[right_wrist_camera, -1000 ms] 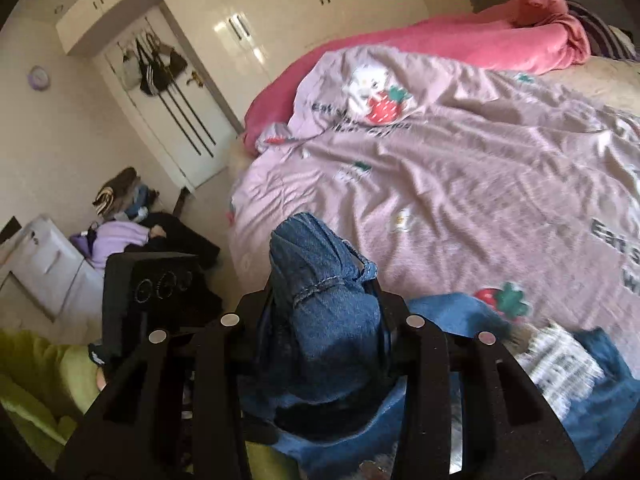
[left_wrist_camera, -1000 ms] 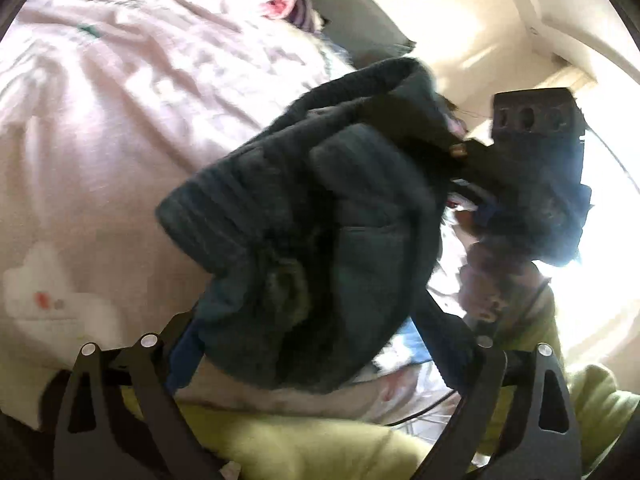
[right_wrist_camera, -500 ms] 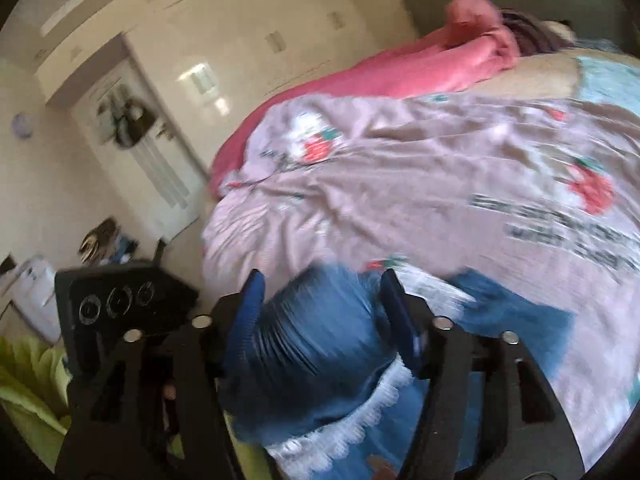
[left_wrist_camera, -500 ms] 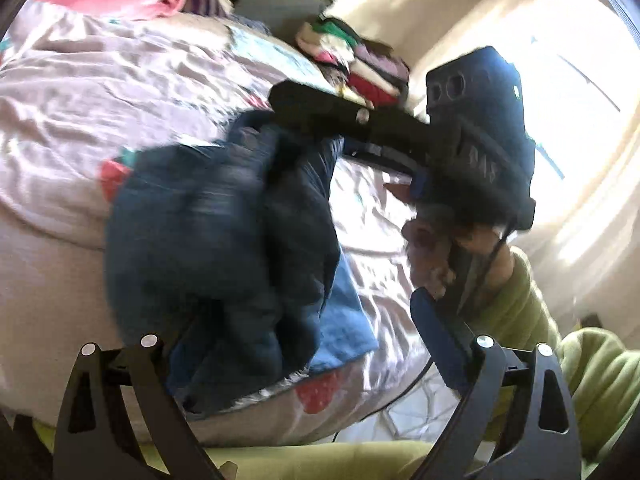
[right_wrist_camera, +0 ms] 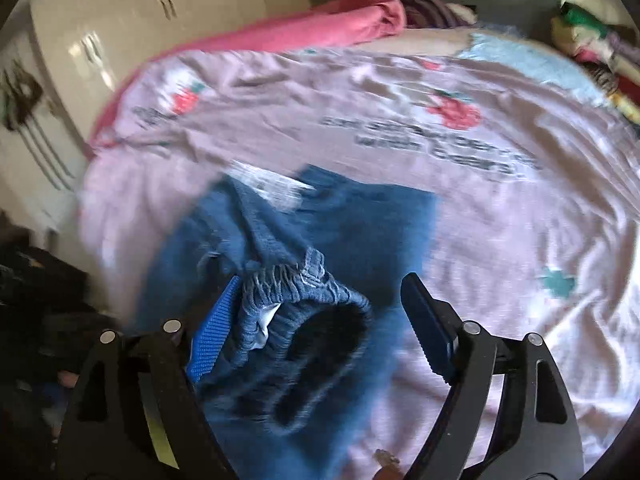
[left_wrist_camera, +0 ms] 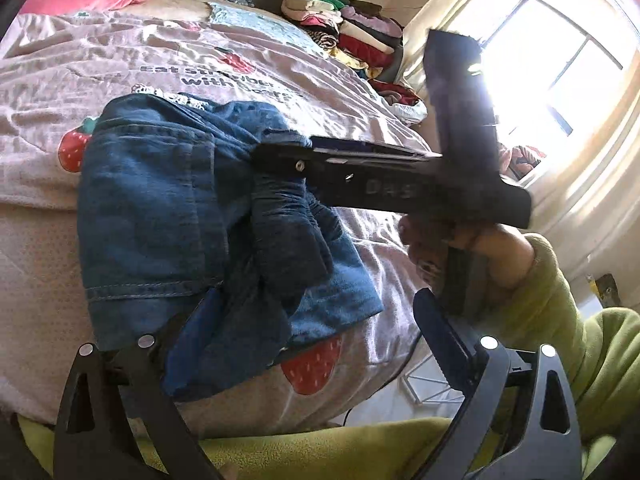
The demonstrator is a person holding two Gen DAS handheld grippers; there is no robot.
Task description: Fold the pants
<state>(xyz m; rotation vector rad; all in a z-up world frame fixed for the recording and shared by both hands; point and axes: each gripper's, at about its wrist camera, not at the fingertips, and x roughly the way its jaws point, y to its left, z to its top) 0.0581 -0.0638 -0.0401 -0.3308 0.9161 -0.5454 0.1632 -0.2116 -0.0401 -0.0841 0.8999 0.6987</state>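
Pants (left_wrist_camera: 152, 208) lie in a bunched heap near the bed's (left_wrist_camera: 48, 240) edge. The right gripper (right_wrist_camera: 320, 328) is opening, waistband loose between its fingers. The left gripper (left_wrist_camera: 304, 332) stands wide apart too. Dropped like this, they could slide off or stay lumpy.

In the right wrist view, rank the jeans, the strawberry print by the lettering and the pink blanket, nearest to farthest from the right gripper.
1. Jeans: between the opening fingers of the right gripper.
2. Strawberry print: mid-bed, right of centre.
3. Pink blanket: far edge, top.
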